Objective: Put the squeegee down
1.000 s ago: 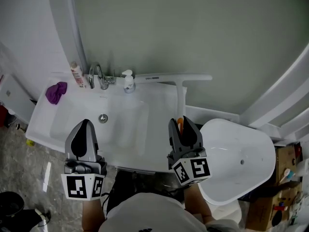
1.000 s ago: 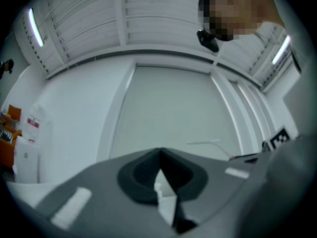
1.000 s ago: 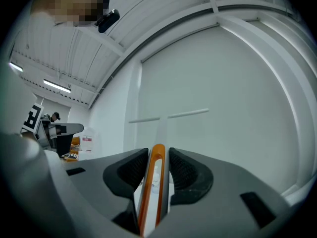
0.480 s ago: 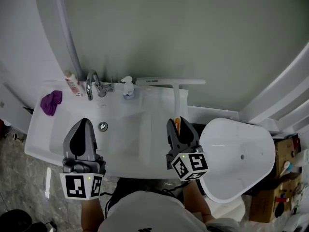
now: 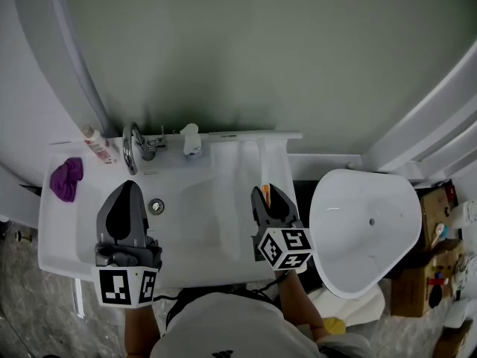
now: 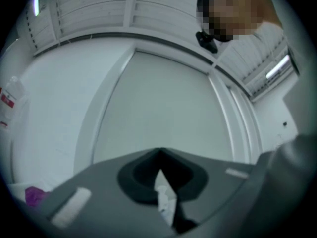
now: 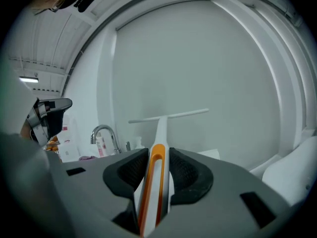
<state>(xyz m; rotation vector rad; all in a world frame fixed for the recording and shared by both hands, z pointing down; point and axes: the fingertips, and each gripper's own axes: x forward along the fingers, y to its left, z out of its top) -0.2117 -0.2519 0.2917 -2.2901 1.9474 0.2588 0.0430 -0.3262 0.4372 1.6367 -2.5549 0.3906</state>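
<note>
right hand-held gripper [image 5: 262, 194] [image 7: 157, 153]: is grasping the squeegee by its handle. Both pads are pressing on the orange-and-white grip, one on each side.
squeegee [image 5: 265, 159] [image 7: 161, 125]: is sitting in the right jaws. The handle is running away from the person over the right part of the sink. The blade is lying crosswise at the far end, along the sink's back edge at the foot of the wall panel. Can't tell if the blade is touching the ledge or the panel.
left hand-held gripper [image 5: 128, 187] [image 6: 159, 157]: is hovering clenched over the left half of the sink, jaws together, nothing between them.
sink [image 5: 190, 237]: white, is spanning under both grippers.
drain [image 5: 156, 206]: is showing just beside the left gripper's tip.
faucet [image 5: 130, 146] [image 7: 103, 132]: chrome, is standing at the back edge, left of centre.
soap dispenser [image 5: 191, 140]: white, is standing just right of the faucet, near the blade's left end.
bottle [image 5: 98, 146]: red label, is sitting left of the faucet.
purple cloth [image 5: 65, 179] [image 6: 33, 196]: is lying on the sink's left rim, well apart from the squeegee.
toilet [image 5: 365, 230]: white bowl, is sitting right of the sink, beside the right gripper.
</note>
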